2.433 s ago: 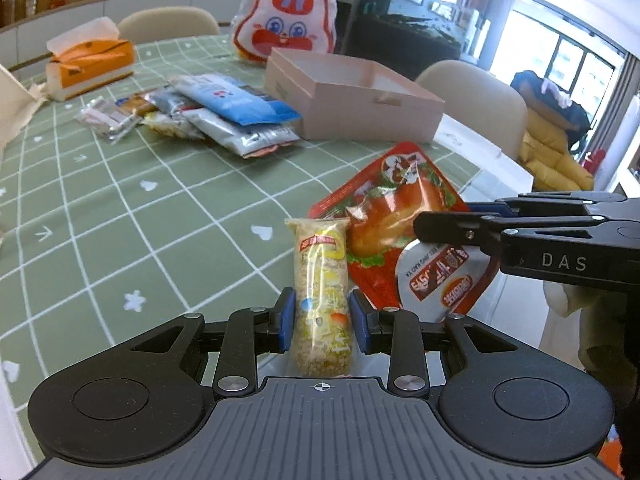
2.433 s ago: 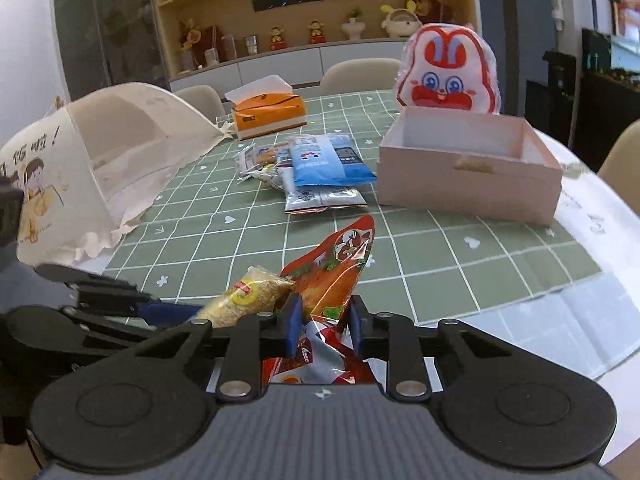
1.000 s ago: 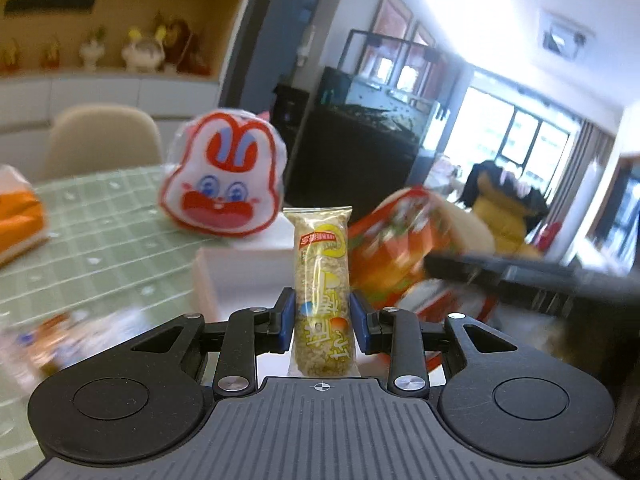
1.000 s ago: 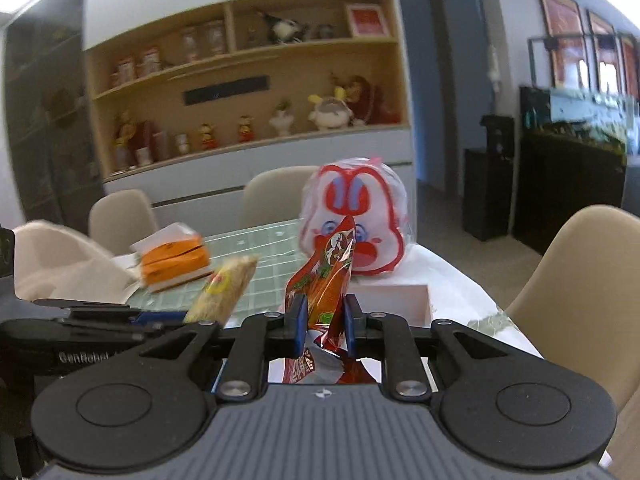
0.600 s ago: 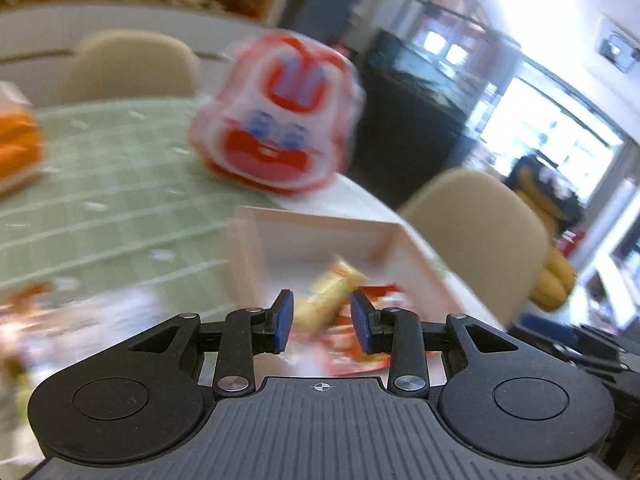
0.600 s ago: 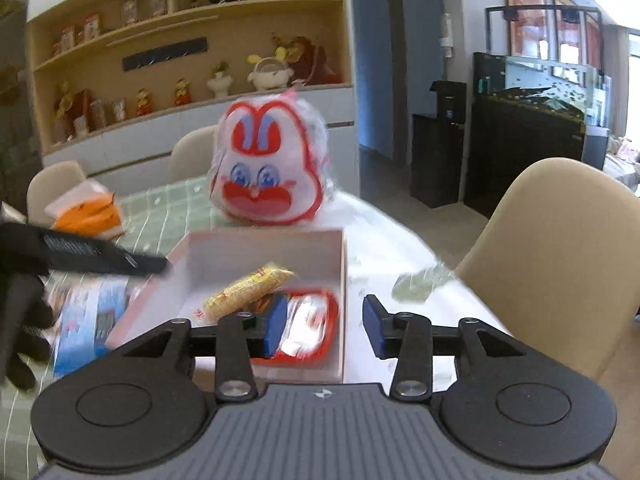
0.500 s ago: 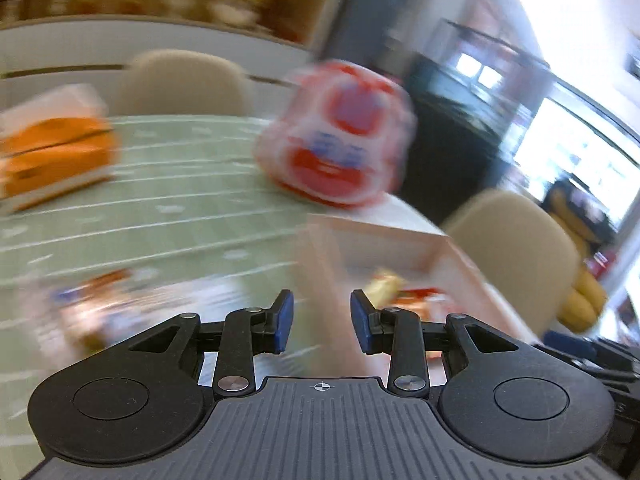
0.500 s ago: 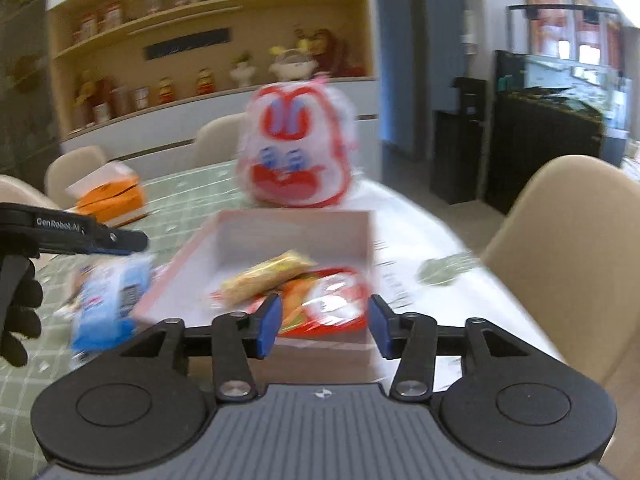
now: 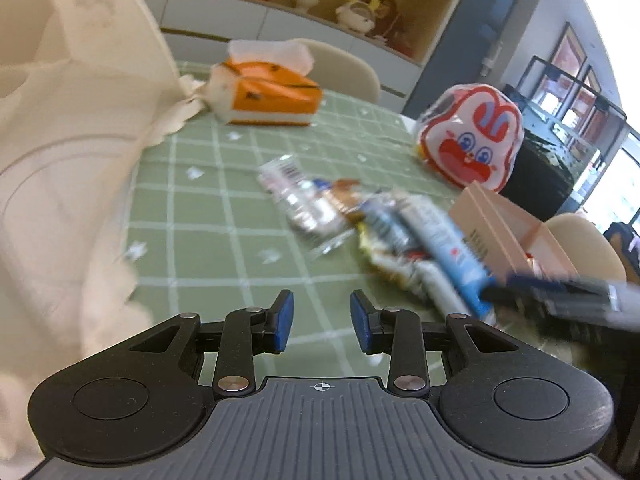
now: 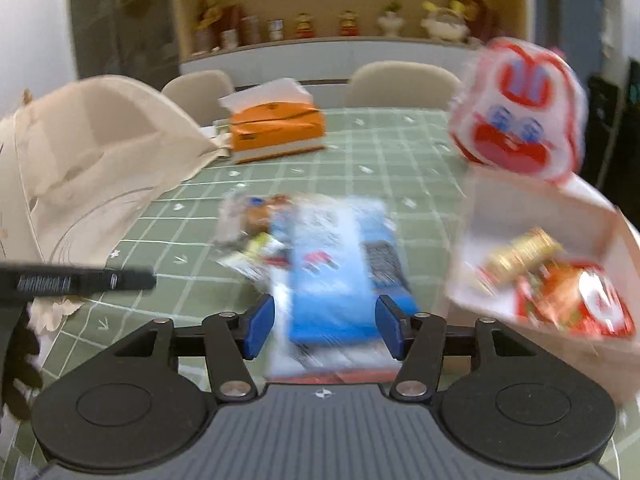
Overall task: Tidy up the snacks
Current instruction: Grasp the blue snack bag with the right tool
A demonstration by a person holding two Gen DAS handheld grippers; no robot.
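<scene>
The pink box [image 10: 532, 208] at the right holds the yellow snack bar [image 10: 524, 256] and the red pouch [image 10: 576, 300]. My right gripper [image 10: 326, 328] hangs over the snack pile with its jaws opening. The blue packet [image 10: 332, 264] lies below and between them, and the pads do not press on it. My left gripper [image 9: 322, 322] is over bare green tablecloth with a narrow gap between its pads and nothing in it. The pile of packets [image 9: 320, 208] lies ahead and to its right, next to the pink box [image 9: 492, 224]. The picture is motion-blurred.
A cream cloth bag [image 9: 60, 140] fills the table's left side. An orange tissue box [image 9: 272, 96] stands at the back. A red-and-white rabbit bag [image 9: 472, 140] sits behind the box. Beige chairs [image 10: 400, 80] ring the table.
Both grippers let their snacks drop into the pink box, then swung left and down towards the snack pile. The right jaws have spread wider.
</scene>
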